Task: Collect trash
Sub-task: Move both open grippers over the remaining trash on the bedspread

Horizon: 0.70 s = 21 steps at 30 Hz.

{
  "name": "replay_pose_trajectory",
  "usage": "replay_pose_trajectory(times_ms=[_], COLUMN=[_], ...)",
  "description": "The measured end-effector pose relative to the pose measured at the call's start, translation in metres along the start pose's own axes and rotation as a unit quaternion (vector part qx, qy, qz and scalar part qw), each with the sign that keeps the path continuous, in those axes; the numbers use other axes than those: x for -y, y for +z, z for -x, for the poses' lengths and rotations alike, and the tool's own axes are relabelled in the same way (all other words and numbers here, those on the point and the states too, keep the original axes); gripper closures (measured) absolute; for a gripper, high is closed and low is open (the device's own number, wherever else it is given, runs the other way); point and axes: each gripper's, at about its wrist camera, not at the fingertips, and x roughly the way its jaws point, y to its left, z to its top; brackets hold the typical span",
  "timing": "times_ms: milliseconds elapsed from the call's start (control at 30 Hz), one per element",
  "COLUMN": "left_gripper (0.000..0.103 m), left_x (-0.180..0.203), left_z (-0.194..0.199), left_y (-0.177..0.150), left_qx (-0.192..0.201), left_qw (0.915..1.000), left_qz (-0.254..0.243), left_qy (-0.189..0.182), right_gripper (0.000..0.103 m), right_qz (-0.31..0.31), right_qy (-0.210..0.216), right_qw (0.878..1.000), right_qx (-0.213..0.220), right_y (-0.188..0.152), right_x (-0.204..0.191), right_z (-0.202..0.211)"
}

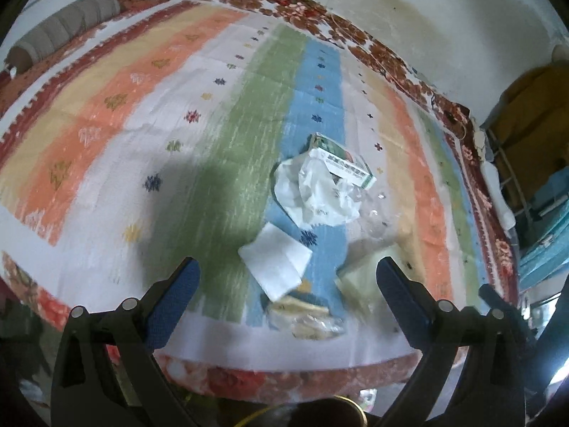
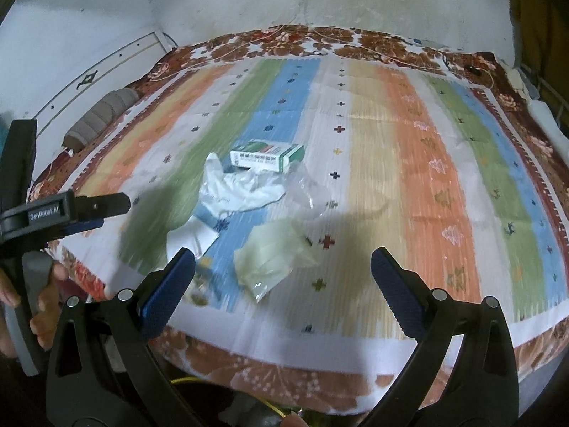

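Note:
Trash lies on a striped bedspread (image 1: 117,131). A green and white carton (image 1: 343,162) rests on crumpled white paper (image 1: 313,192). A flat white tissue (image 1: 275,265) lies nearer, with a clear wrapper (image 1: 309,320) below it and a pale plastic bag (image 1: 359,270) to the right. My left gripper (image 1: 288,277) is open above the tissue, touching nothing. In the right wrist view the carton (image 2: 266,156), the paper (image 2: 234,192), the tissue (image 2: 193,236) and the pale bag (image 2: 274,259) show. My right gripper (image 2: 282,267) is open over the bag and holds nothing.
A grey rolled bolster (image 1: 60,35) lies at the bed's far left by the wall. A floral blanket border (image 1: 355,32) rims the spread. Shelving and furniture (image 1: 533,178) stand right of the bed. The left gripper (image 2: 89,210) shows in the right wrist view.

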Motion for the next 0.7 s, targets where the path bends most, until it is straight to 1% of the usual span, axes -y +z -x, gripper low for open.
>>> replay_pose_trajectory(times_ms=[133, 267, 400, 567, 700], left_gripper=[0.006, 0.006, 0.006, 0.006, 0.006], left_x=[0.002, 0.003, 0.006, 0.006, 0.001], left_z=[-0.013, -0.025, -0.035, -0.045, -0.055], left_y=[0.011, 0.021, 0.029, 0.041, 0.050], left_qx=[0.008, 0.007, 0.003, -0.001, -0.012], left_qw=[0.9998, 0.9996, 0.9992, 0.9996, 0.9999], left_qz=[-0.014, -0.027, -0.038, -0.027, -0.010], left_qy=[0.009, 0.011, 0.012, -0.002, -0.006], right_gripper=[0.009, 0.009, 0.009, 0.009, 0.009], right_qz=[0.001, 0.006, 0.032, 0.056, 0.092], right_qy=[-0.006, -0.010, -0.018, -0.019, -0.032], right_qw=[1.000, 1.000, 0.999, 0.998, 0.995], right_qx=[-0.003, -0.001, 0.007, 0.015, 0.022], right_y=[0.007, 0.011, 0.018, 0.027, 0.035], right_x=[0.003, 0.003, -0.001, -0.008, -0.016], right_z=[-0.016, -0.028, -0.040, -0.051, -0.061])
